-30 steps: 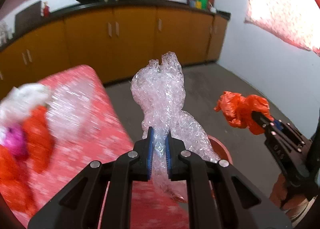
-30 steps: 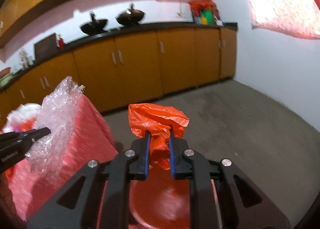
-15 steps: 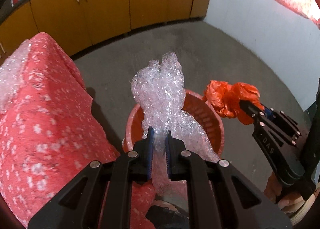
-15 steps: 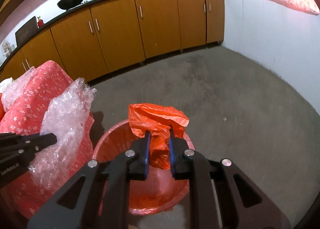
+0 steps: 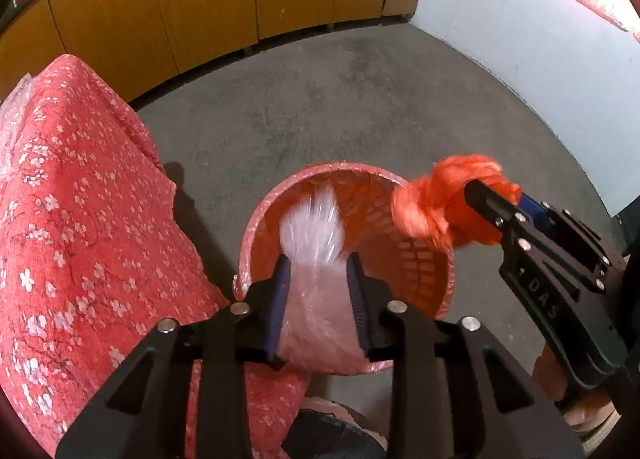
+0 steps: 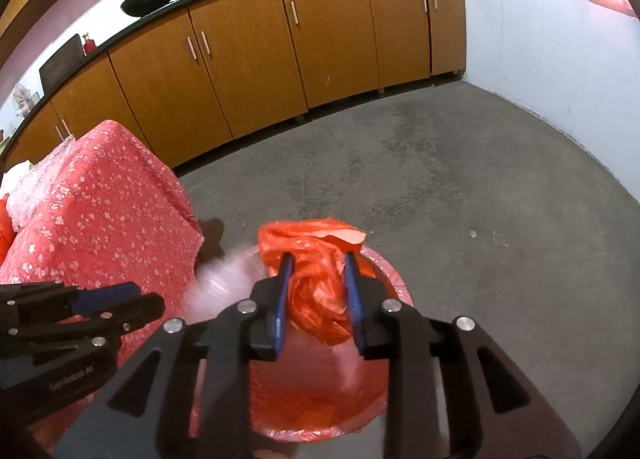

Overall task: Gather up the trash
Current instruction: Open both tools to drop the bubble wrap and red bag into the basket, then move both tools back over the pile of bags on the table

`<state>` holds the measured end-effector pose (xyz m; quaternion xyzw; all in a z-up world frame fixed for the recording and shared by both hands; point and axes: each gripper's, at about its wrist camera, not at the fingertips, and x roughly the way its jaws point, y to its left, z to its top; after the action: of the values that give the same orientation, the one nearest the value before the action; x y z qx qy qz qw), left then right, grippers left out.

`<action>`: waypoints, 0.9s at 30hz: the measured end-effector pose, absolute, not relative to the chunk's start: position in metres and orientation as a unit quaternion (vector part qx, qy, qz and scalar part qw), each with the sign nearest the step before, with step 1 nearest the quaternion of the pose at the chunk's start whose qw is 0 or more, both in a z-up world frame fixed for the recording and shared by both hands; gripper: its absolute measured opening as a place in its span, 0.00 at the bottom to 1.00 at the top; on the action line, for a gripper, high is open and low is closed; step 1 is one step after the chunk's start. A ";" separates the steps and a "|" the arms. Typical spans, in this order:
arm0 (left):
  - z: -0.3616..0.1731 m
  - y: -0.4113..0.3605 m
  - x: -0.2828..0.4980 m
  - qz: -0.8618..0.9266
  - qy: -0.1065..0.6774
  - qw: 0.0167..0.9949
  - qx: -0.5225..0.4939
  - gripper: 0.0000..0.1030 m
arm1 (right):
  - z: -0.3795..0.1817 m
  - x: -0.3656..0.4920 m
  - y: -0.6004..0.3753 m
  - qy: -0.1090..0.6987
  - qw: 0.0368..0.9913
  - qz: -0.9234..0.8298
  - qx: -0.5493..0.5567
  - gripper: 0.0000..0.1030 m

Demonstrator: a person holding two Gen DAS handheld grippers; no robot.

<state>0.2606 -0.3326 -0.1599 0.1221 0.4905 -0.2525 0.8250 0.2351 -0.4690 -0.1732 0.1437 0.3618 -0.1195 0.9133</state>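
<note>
An orange-red trash basket (image 5: pixel 424 259) stands on the floor below both grippers; it also shows in the right wrist view (image 6: pixel 384 271). My left gripper (image 5: pixel 318 259) is open above it, and the clear bubble wrap (image 5: pixel 312 227), blurred, drops between its fingers into the basket. The wrap shows in the right wrist view (image 6: pixel 224 283) too. My right gripper (image 6: pixel 318 259) is open with the orange plastic bag (image 6: pixel 316 259) loose between its fingers, over the basket. The bag appears blurred in the left wrist view (image 5: pixel 436 203).
A table with a red flowered cloth (image 5: pixel 72 227) stands left of the basket, with more wrap and trash at its far left (image 6: pixel 28 187). Orange cabinets (image 6: pixel 248 55) line the back wall. A white wall (image 6: pixel 560 43) is to the right. The floor is grey concrete (image 6: pixel 460 179).
Both grippers have opened over the basket. The bubble wrap has slipped down from the left gripper into the basket, and the orange bag has come loose in the right gripper.
</note>
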 end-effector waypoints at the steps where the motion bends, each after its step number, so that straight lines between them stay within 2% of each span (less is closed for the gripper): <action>1: -0.160 -0.332 0.261 -0.252 0.492 0.825 0.119 0.30 | -0.173 0.233 -0.469 0.361 0.913 -0.122 0.144 0.28; 6: -0.160 -0.329 0.268 -0.249 0.494 0.827 0.098 0.30 | -0.171 0.232 -0.471 0.356 0.914 -0.128 0.145 0.35; 15: -0.123 -0.303 0.255 -0.244 0.441 0.860 0.082 0.30 | -0.150 0.226 -0.458 0.335 0.924 -0.127 0.136 0.39; 27: -0.057 -0.177 0.213 -0.162 0.332 0.927 0.059 0.45 | -0.072 0.243 -0.360 0.277 0.956 -0.030 0.088 0.44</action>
<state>0.2128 -0.1765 -0.0570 0.0588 0.3325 -0.1616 0.9273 0.2427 -0.3604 -0.0715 0.0879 0.2767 -0.0296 0.9565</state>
